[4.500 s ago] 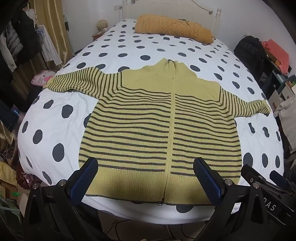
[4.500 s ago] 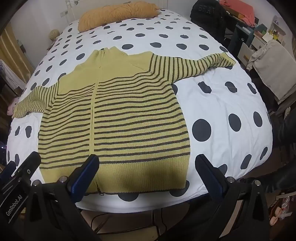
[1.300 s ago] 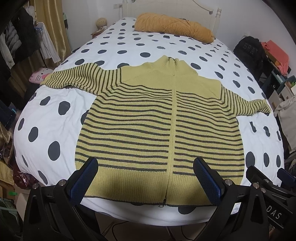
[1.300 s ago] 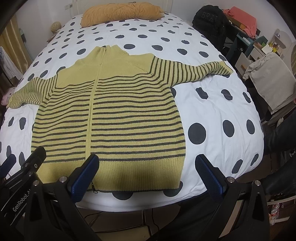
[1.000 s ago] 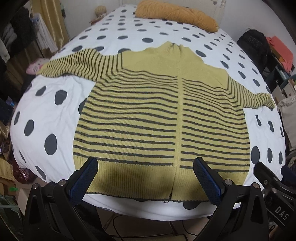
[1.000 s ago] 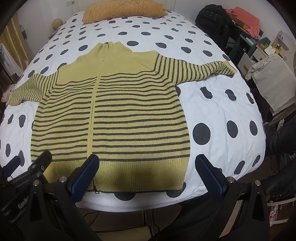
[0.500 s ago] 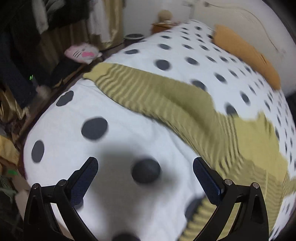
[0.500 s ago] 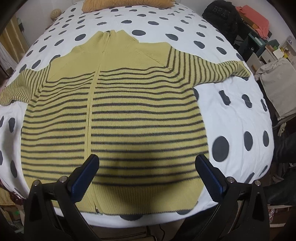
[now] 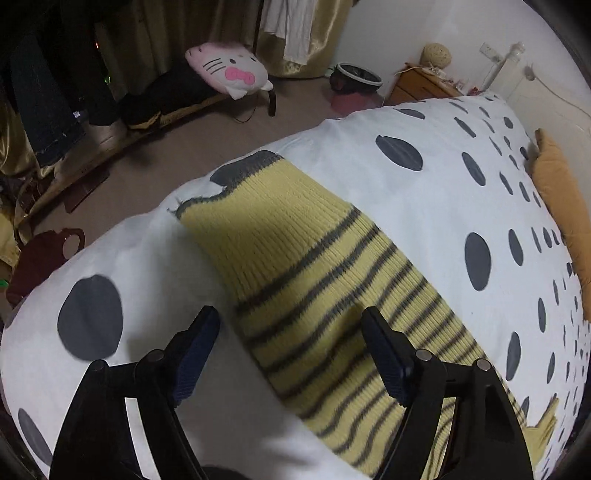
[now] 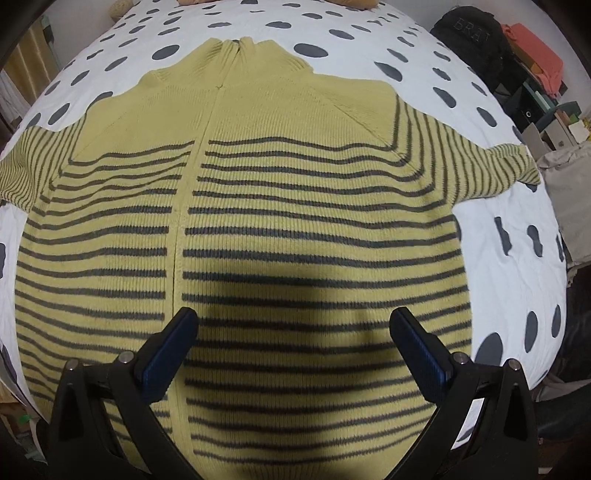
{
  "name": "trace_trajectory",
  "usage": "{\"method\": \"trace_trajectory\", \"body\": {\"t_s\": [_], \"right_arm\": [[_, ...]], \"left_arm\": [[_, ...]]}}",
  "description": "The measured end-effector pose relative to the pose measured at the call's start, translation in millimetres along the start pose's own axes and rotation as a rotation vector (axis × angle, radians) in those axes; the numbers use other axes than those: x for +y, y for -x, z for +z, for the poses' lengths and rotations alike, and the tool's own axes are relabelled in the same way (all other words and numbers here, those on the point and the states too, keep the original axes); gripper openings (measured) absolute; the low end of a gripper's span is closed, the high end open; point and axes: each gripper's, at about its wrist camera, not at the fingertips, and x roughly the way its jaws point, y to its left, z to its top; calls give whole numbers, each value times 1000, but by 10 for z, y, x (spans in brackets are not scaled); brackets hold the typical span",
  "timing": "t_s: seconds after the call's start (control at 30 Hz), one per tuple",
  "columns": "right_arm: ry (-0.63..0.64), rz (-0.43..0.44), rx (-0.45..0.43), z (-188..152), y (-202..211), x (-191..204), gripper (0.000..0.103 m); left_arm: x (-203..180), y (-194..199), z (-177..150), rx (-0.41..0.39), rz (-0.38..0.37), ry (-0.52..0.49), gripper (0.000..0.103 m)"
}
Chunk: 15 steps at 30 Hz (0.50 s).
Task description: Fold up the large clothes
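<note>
A yellow zip cardigan with dark stripes (image 10: 295, 221) lies flat, front up, on a bed with a white cover with dark dots (image 10: 517, 240). Its sleeves spread to both sides. My left gripper (image 9: 291, 332) is open and hovers low over the cardigan's left sleeve (image 9: 314, 258), with the sleeve between its fingers, near the cuff at the bed's left edge. My right gripper (image 10: 293, 325) is open and empty, close above the lower body of the cardigan, right of the zip.
An orange pillow (image 9: 561, 206) lies at the head of the bed. Left of the bed are a pink cat cushion (image 9: 229, 72), hanging clothes and a wooden nightstand (image 9: 421, 86). A black backpack (image 10: 469, 33) and cluttered shelves stand to the right.
My left gripper has swung from the hem out to the left sleeve and come down close to it. My right gripper has moved forward and lower over the cardigan's body.
</note>
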Motion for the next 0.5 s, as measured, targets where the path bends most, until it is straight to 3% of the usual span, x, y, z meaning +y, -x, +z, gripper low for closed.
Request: {"method": "trace_trajectory", "body": {"t_s": [0.03,0.07,0.17,0.3,0.4,0.5], "right_arm": [[-2,6,2,22,-33,-3,103],[-6,7,7,34,-67,-9,103],[-29,30,9,74,-120,-56,103],[-71,64,-13,92,-100,-218,103],[-116,84,-25,109,-92,-432,103],[-182,101,-53,107,-36,-717,103]], "left_arm": [[15,-17,10,-7,-7,6,34],[35,-17,8,-13,-22,21,11],[25,151,-33,-73,-133,38,12],[-338,892,-227,-223,-274,-68,12],[-909,1616,-606,-300,-438,-183,12],[-1694,2136,-1197,-294,-584,-326,12]]}}
